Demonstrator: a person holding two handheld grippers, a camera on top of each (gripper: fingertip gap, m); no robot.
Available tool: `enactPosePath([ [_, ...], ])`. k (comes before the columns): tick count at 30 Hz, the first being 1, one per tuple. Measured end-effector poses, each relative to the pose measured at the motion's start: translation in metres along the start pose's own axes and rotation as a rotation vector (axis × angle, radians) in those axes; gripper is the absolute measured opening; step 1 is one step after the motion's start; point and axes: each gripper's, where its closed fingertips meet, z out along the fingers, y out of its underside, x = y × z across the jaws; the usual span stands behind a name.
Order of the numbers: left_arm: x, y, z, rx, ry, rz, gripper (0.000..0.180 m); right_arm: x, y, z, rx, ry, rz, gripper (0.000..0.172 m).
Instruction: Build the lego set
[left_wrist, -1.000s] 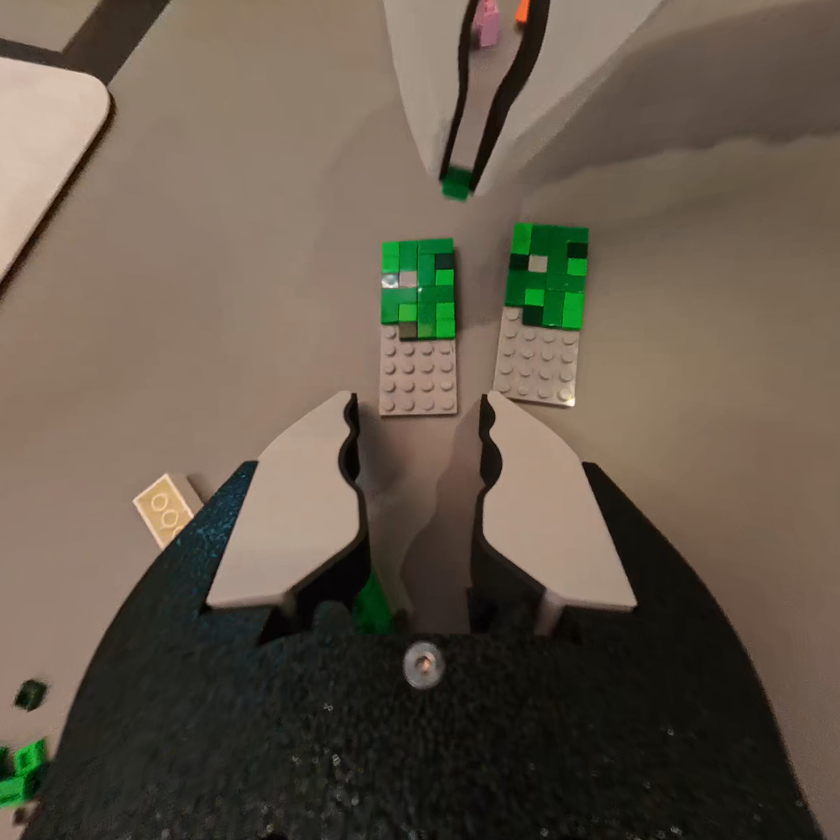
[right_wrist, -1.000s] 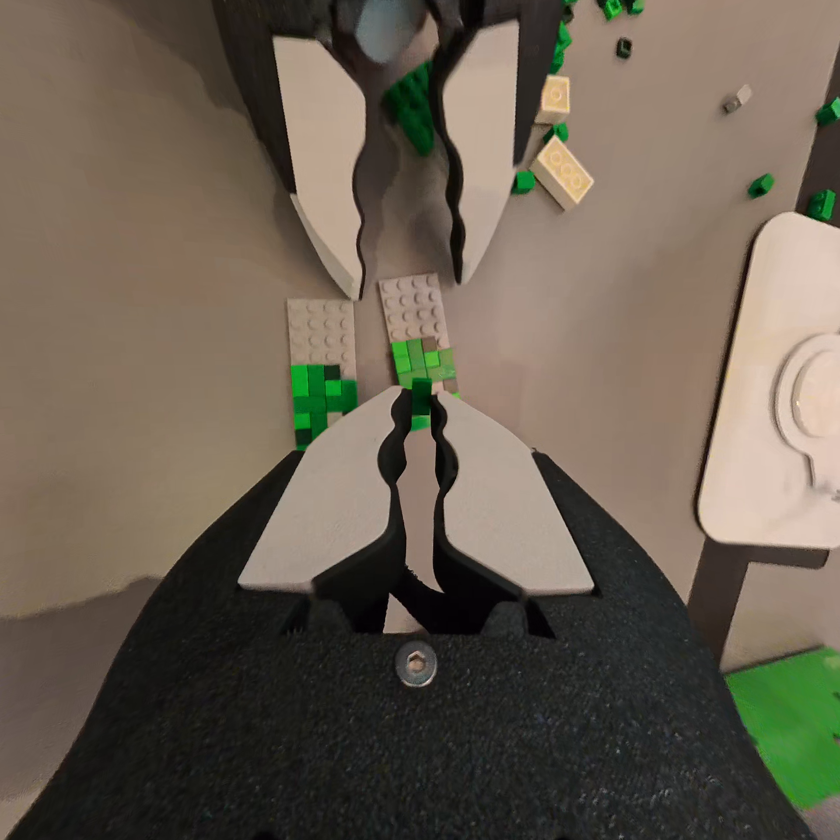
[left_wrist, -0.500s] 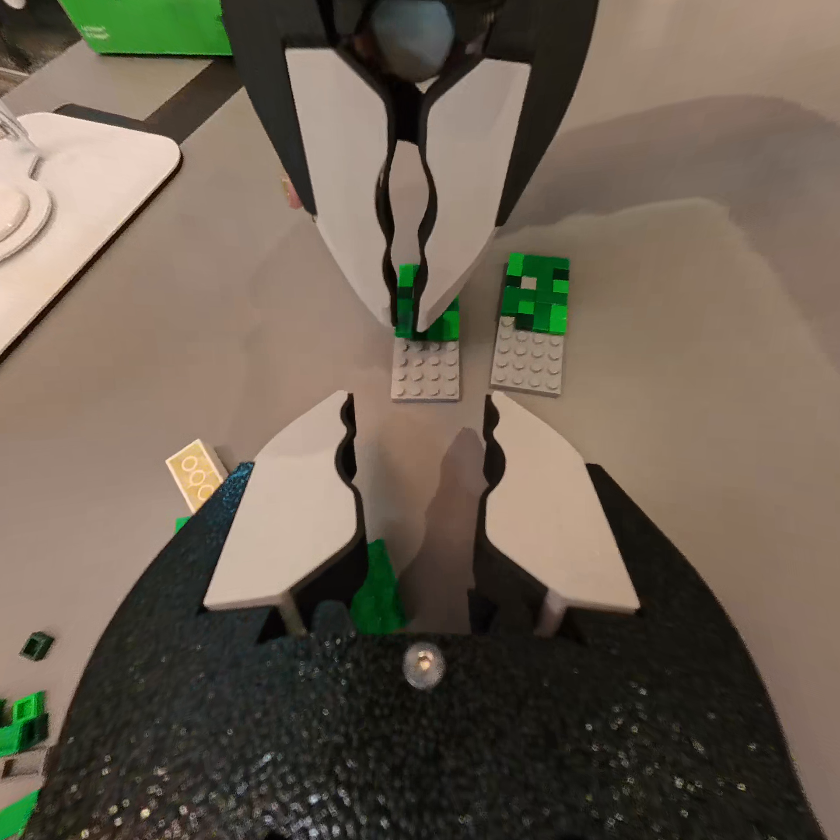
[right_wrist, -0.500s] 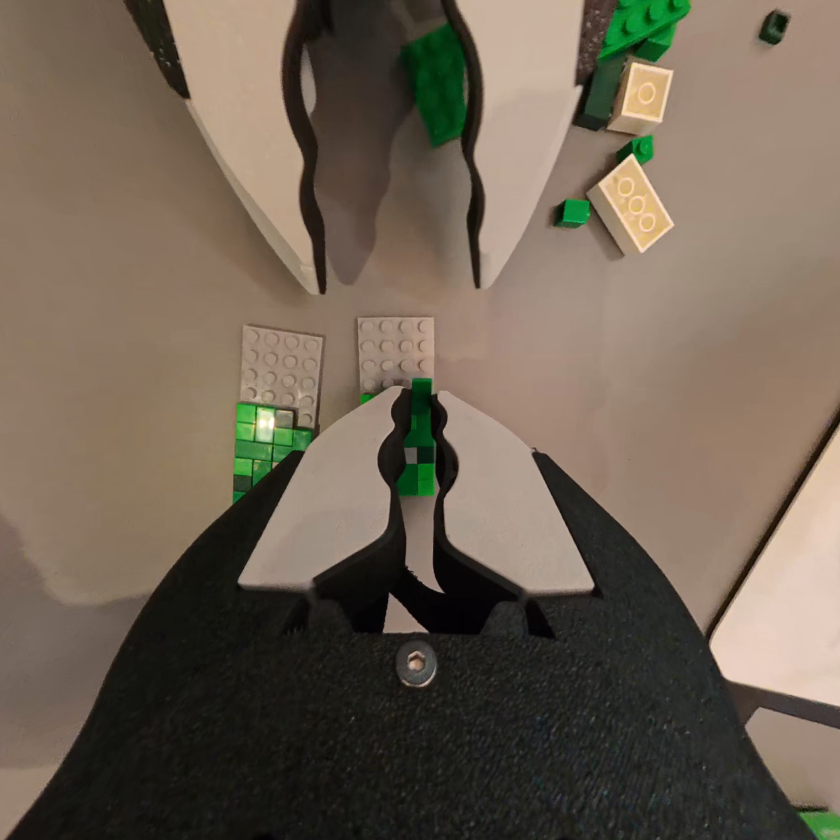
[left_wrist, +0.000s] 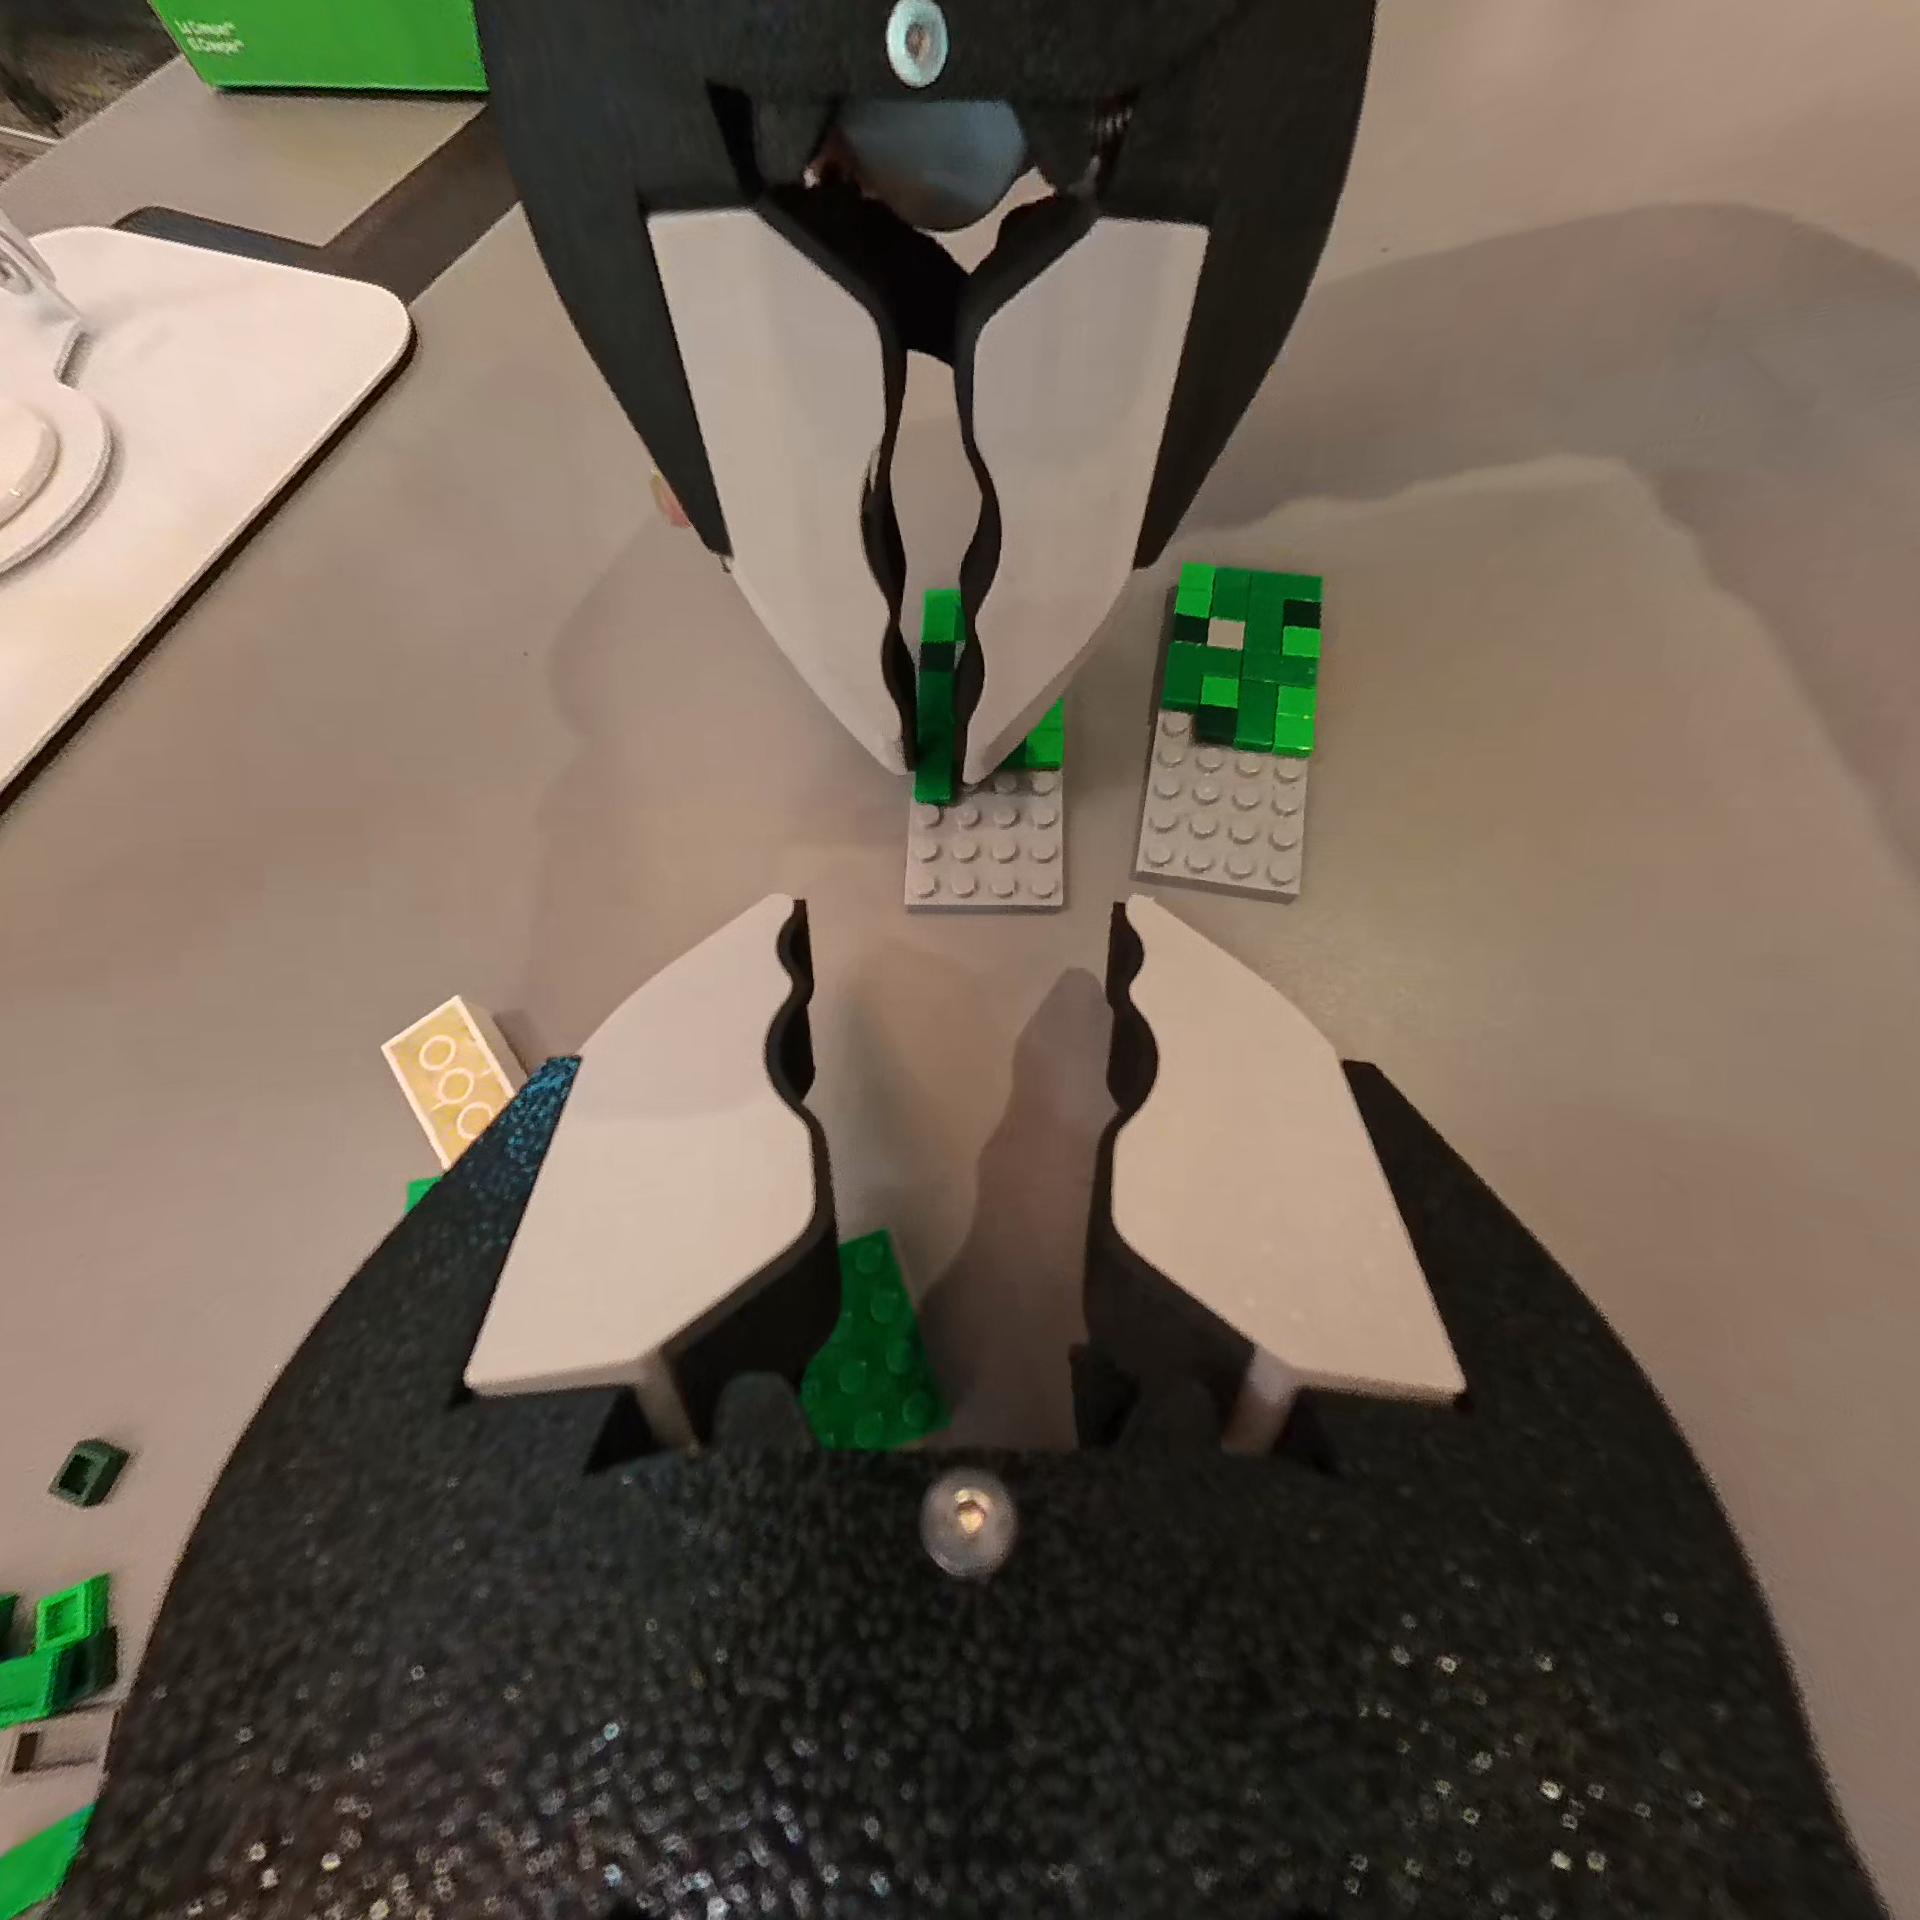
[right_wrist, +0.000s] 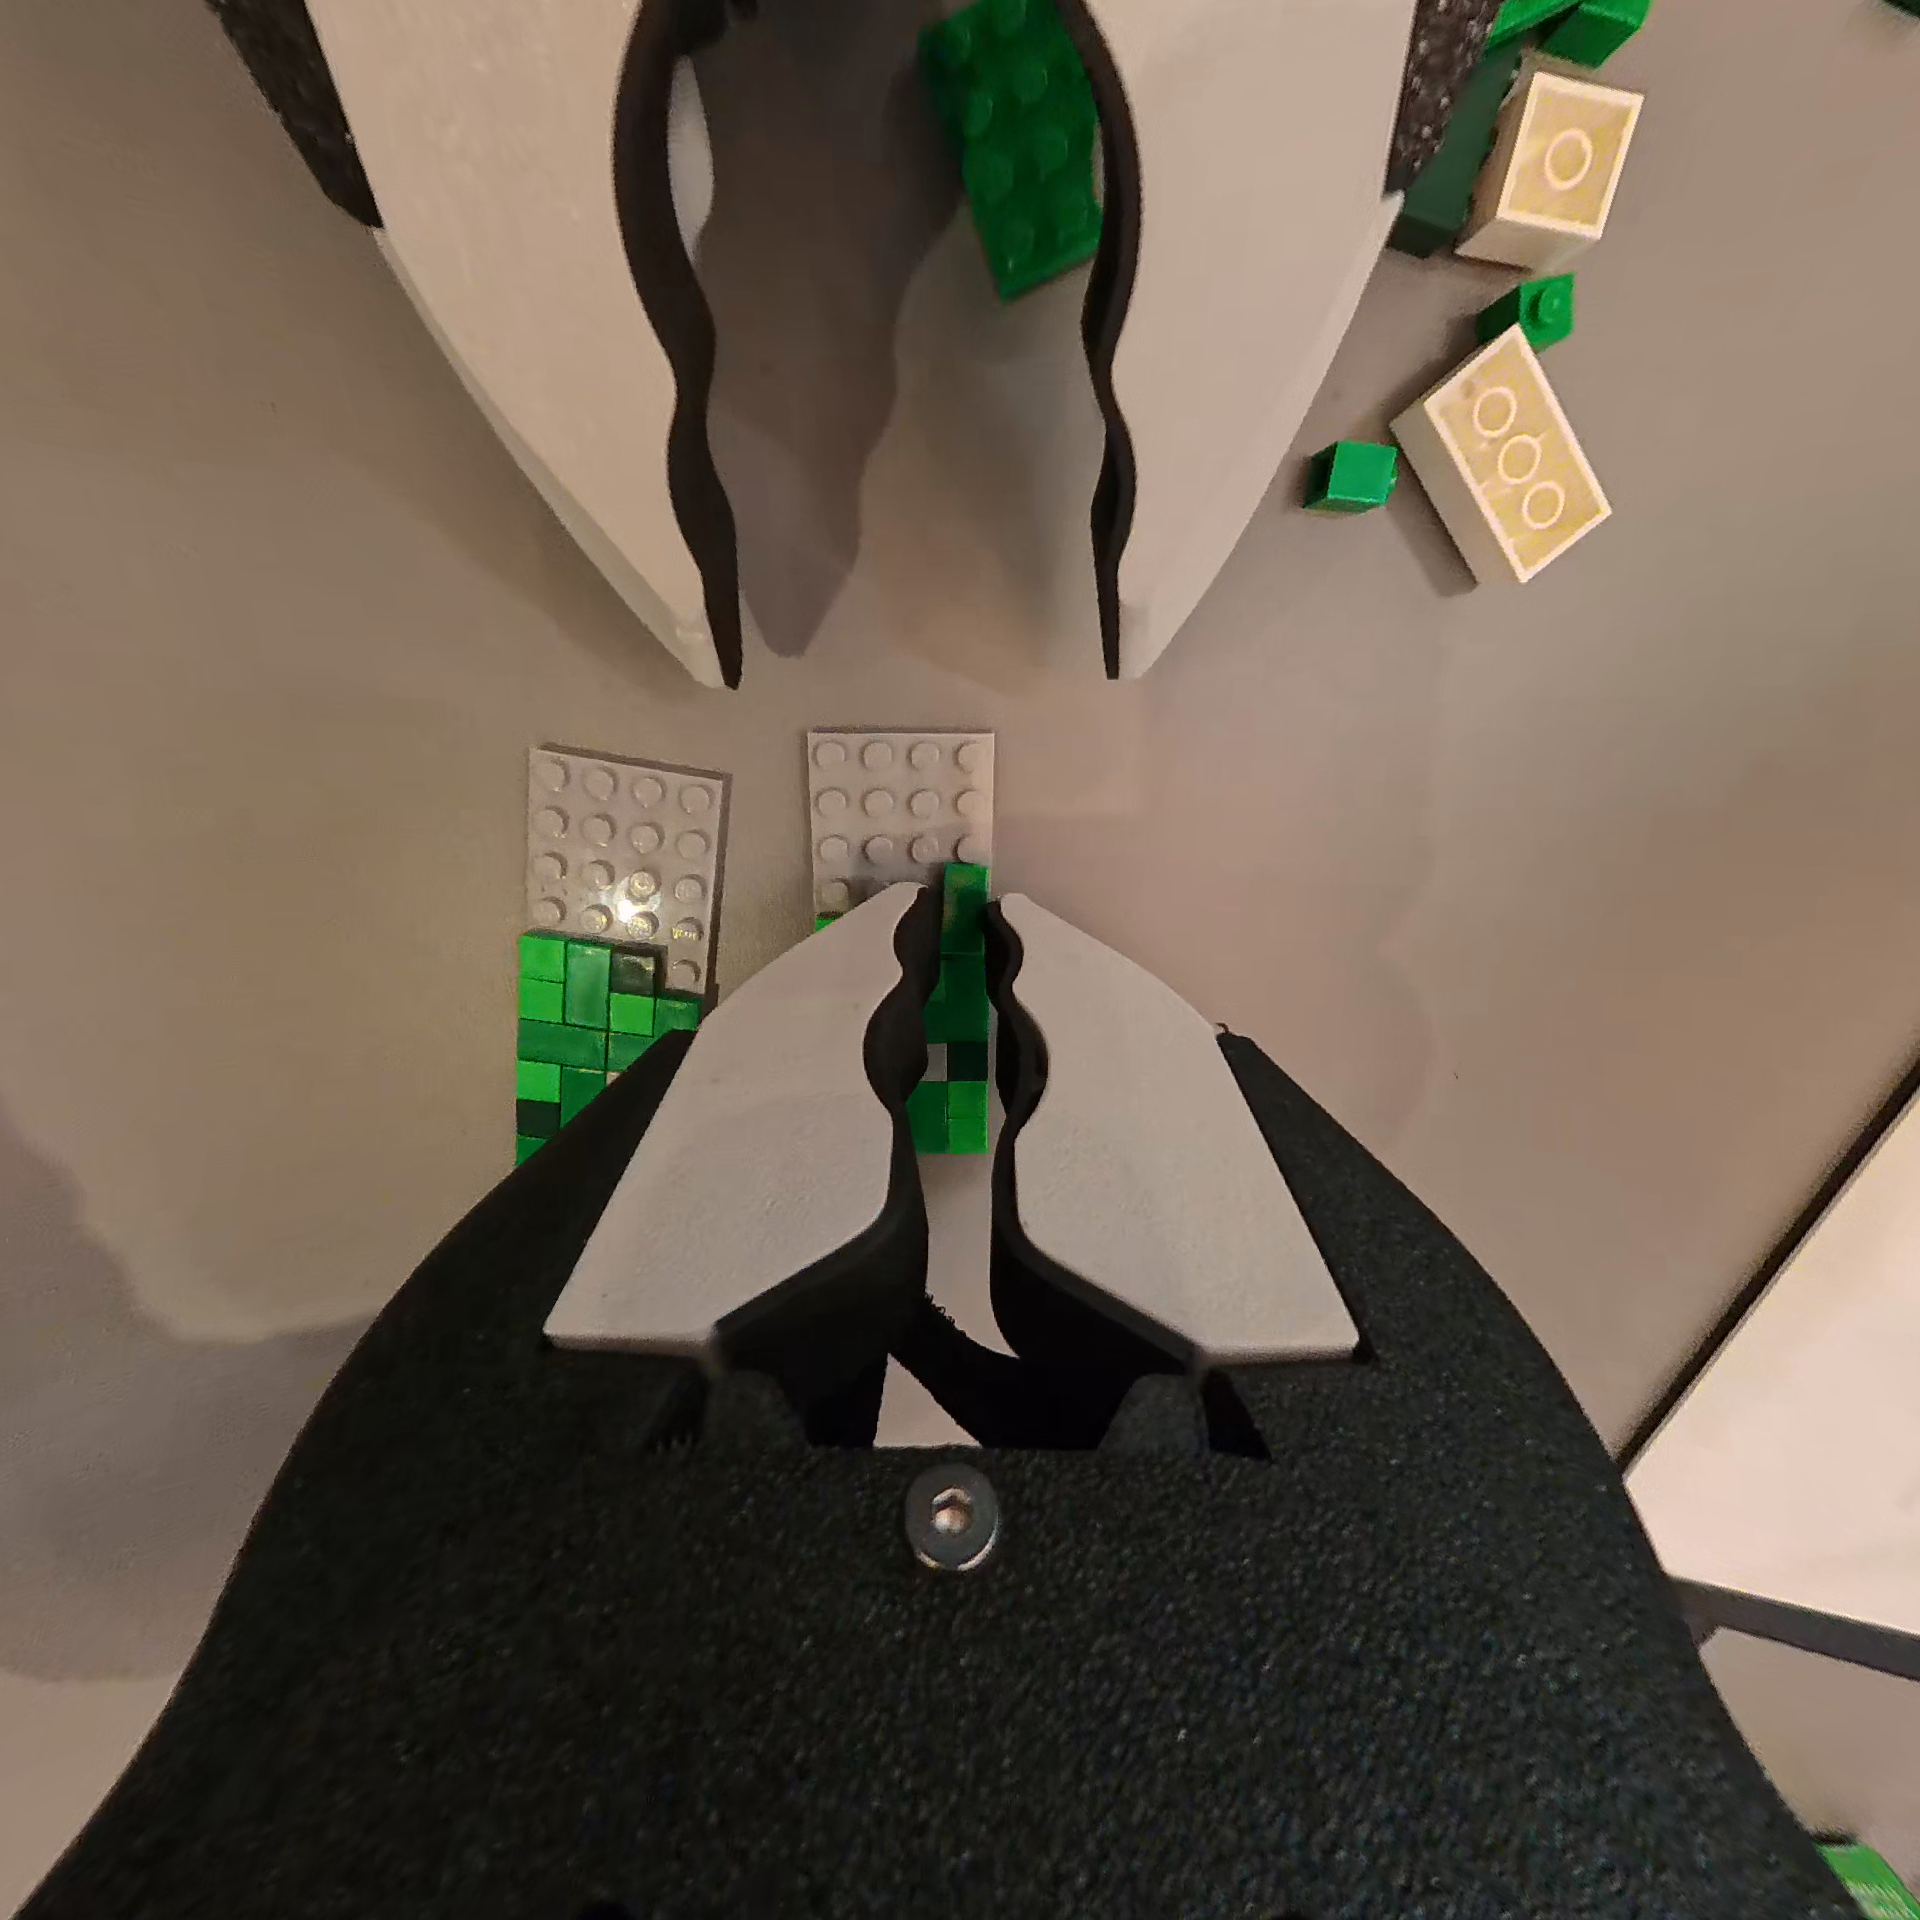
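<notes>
The right gripper is clenched on a small green tile, seemingly pressed onto the grey studded plate. Just beside that plate lies a second grey plate half covered in green tiles. The left gripper hangs spread wide and bare near the first plate, with a tan brick beside it.

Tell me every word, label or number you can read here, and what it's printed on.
Green box, far corner of the table: small white print, too small and blurred to read.
Grey studded plates, cream brick, the green tile pinched by the right gripper, and the open left gripper: no writing visible.
</notes>
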Motion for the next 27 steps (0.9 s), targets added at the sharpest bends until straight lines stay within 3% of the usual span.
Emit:
enactPosePath([
  [7,0.001,0.002,0.002,-0.013,0.003,0.006,0.054,0.000,0.001,0.001,-0.006,0.007,-0.010,0.008],
  [11,0.002,0.002,0.003,-0.025,0.002,0.013,0.055,-0.014,0.005,-0.009,0.009,-0.058,0.019,0.025],
  [18,0.001,0.002,0.004,-0.015,0.020,0.005,0.055,-0.015,0.037,-0.011,0.079,0.027,0.065,0.030],
  [27,0.001,0.000,0.005,-0.004,0.029,-0.006,0.055,-0.015,0.034,-0.009,0.244,-0.021,0.080,0.040],
])
